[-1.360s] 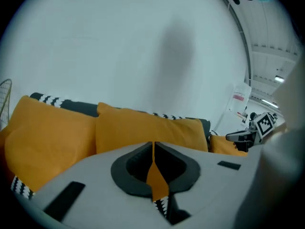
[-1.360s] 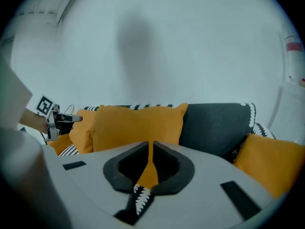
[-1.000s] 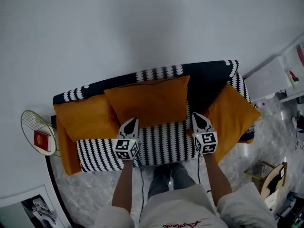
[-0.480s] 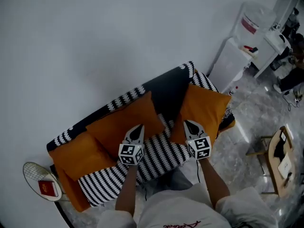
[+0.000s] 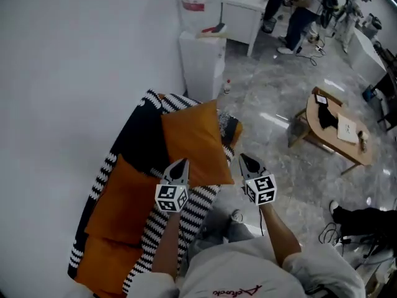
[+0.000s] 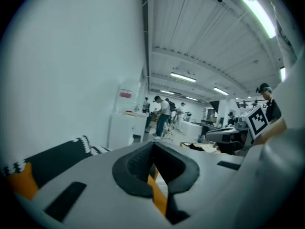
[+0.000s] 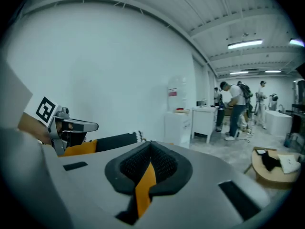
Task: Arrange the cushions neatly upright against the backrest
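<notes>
In the head view the black-and-white patterned sofa [image 5: 133,135] lies at the lower left. Three orange cushions lean along its backrest: one at the far end [image 5: 195,144], one in the middle [image 5: 124,200], one at the near end [image 5: 99,266]. My left gripper [image 5: 180,166] is shut and empty, held in the air over the near edge of the far cushion. My right gripper [image 5: 247,162] is also shut and empty, beside that cushion and over the floor. In the left gripper view [image 6: 153,149] and the right gripper view [image 7: 150,149] the jaws are pressed together, pointing roughly level into the room.
A white water dispenser [image 5: 201,54] stands just past the sofa's far end. A round wooden table [image 5: 338,126] sits on the marble floor to the right. People work at benches [image 5: 298,5] at the back. Someone's dark legs [image 5: 366,219] show at the lower right.
The view has swung to the right, so the sofa slid from the centre to the lower left. Both grippers lifted off the seat and turned toward the room, staying shut.
</notes>
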The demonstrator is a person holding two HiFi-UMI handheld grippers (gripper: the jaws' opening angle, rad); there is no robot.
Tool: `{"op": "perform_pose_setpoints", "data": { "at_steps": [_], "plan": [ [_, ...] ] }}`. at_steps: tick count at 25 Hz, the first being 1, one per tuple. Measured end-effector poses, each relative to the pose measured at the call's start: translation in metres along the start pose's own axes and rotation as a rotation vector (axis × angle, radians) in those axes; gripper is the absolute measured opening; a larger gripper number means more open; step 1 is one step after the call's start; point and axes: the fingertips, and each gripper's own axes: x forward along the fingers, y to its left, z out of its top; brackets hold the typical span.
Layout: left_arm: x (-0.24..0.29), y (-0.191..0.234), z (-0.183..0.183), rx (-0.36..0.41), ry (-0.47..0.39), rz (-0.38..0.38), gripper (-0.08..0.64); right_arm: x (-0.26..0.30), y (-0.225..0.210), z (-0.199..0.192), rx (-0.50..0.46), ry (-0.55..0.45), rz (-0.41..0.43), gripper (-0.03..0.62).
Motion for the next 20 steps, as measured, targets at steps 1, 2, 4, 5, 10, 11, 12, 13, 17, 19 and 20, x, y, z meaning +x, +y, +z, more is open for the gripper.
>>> {"op": "perform_pose_setpoints", "data": {
  "at_steps": [1, 2, 4, 5, 10, 11, 12, 13, 17, 19, 20],
  "plan": [
    [0.02, -0.021, 0.003, 0.013, 0.006, -0.043, 0.029, -0.014, -0.023, -0.003, 0.016, -0.003, -0.039, 0.026],
    [0.038, -0.042, 0.005, 0.023, 0.012, -0.083, 0.029, -0.027, -0.045, -0.006, 0.031, -0.005, -0.074, 0.026],
    [0.072, -0.084, 0.006, 0.04, 0.027, -0.153, 0.029, -0.055, -0.083, -0.014, 0.054, -0.006, -0.133, 0.026],
    [0.086, -0.104, 0.006, 0.051, 0.035, -0.185, 0.029, -0.068, -0.1, -0.019, 0.065, -0.006, -0.159, 0.026],
    [0.137, -0.183, -0.002, 0.084, 0.073, -0.287, 0.029, -0.118, -0.169, -0.047, 0.125, 0.004, -0.26, 0.026],
    [0.144, -0.191, -0.004, 0.088, 0.081, -0.295, 0.029, -0.122, -0.178, -0.051, 0.134, 0.004, -0.267, 0.026],
    [0.15, -0.197, -0.007, 0.09, 0.087, -0.3, 0.029, -0.125, -0.185, -0.053, 0.141, 0.0, -0.271, 0.026],
    [0.156, -0.202, -0.009, 0.09, 0.093, -0.302, 0.029, -0.126, -0.192, -0.054, 0.146, -0.006, -0.27, 0.026],
    [0.174, -0.219, -0.017, 0.096, 0.113, -0.308, 0.029, -0.127, -0.211, -0.054, 0.166, -0.031, -0.257, 0.026],
    [0.185, -0.224, -0.018, 0.115, 0.119, -0.309, 0.029, -0.124, -0.221, -0.054, 0.17, -0.032, -0.261, 0.026],
    [0.19, -0.227, -0.017, 0.12, 0.119, -0.306, 0.029, -0.122, -0.225, -0.054, 0.17, -0.031, -0.26, 0.026]
  ]
}}
